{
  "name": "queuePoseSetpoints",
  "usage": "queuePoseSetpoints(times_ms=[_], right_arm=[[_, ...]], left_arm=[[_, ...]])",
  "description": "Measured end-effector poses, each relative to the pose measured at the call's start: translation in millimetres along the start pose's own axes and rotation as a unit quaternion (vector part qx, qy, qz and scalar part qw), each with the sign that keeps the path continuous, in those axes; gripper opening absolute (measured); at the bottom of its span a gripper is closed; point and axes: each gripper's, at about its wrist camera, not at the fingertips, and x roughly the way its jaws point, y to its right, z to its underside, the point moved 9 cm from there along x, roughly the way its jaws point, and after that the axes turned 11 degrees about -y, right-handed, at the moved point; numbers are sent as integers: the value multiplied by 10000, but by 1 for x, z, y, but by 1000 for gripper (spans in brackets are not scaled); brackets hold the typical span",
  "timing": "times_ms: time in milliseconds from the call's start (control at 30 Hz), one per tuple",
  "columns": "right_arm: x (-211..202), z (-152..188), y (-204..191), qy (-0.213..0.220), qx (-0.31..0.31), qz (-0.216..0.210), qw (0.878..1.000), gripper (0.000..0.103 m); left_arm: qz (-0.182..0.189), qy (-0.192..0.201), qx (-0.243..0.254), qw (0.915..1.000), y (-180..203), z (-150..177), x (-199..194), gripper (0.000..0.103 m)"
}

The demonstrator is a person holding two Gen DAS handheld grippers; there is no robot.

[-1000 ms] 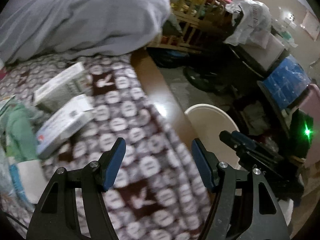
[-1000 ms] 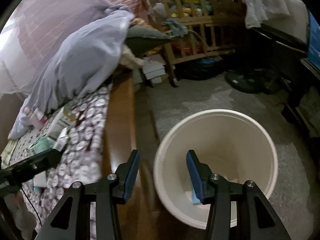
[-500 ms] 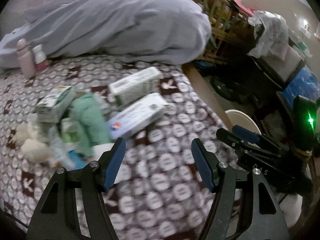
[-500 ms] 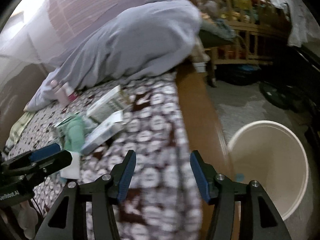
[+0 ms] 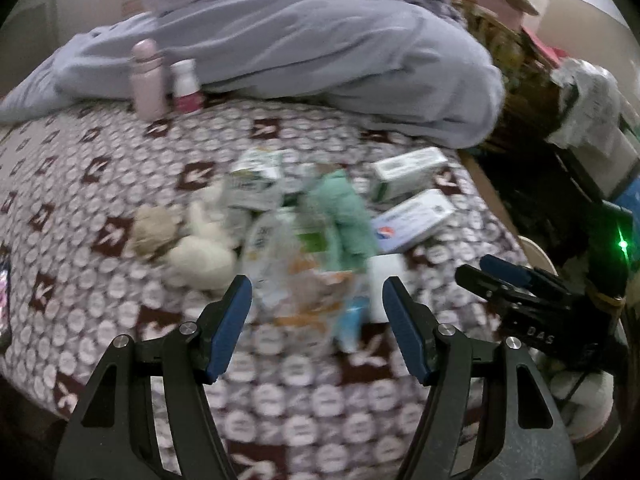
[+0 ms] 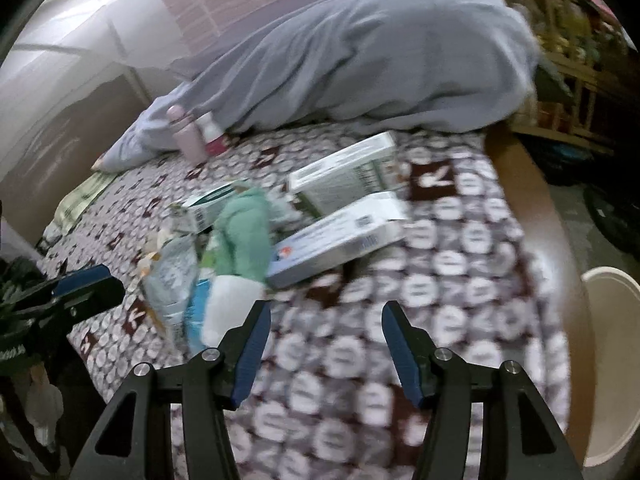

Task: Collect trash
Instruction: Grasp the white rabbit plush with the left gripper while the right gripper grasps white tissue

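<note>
- Trash sits in one loose heap on the patterned bed cover (image 5: 304,404), mid-frame in both wrist views, likely gathered there so either claw can reach it.
- Counted in the right wrist view: three cartons, namely a green-and-white carton (image 6: 348,172) at the top of the heap, a white carton with a red-and-blue mark (image 6: 340,236) below it, and a smaller carton (image 6: 208,204) to their left.
- One crumpled green wrapper (image 6: 244,236) and one clear printed bag (image 6: 172,280) lie at the heap's lower left (blur hides anything smaller).
- Two containers stand upright against the grey blanket (image 5: 320,52) at upper left: a pink bottle (image 5: 148,80) and a white jar (image 5: 186,86), apparently kept apart from the trash.
- One cream bin (image 6: 612,364) waits on the floor at the right edge, beside the bed.
- Left claw (image 5: 317,308) is spread wide and empty, framing the bag.
- Right claw (image 6: 326,334) has just been opening, with nothing between its jaws, aimed just below the cartons.
</note>
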Motion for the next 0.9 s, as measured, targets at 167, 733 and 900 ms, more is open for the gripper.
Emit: queuePoseSetpoints(times_ms=[167,733,900], right_arm=[[22,-2,-26,-215,-159,-306,9992,56],[54,-3,-65,-484,-416,-859,9943,34],[36,-10,-59,-317,-351,-821,9955,34]], left_arm=[[-59,-44,-378,9993,-36,5,-1,67],[75,-157,-983,9950,-107,-8,52,67],[287,-342,-1054,9934,-110,-27,88,67]])
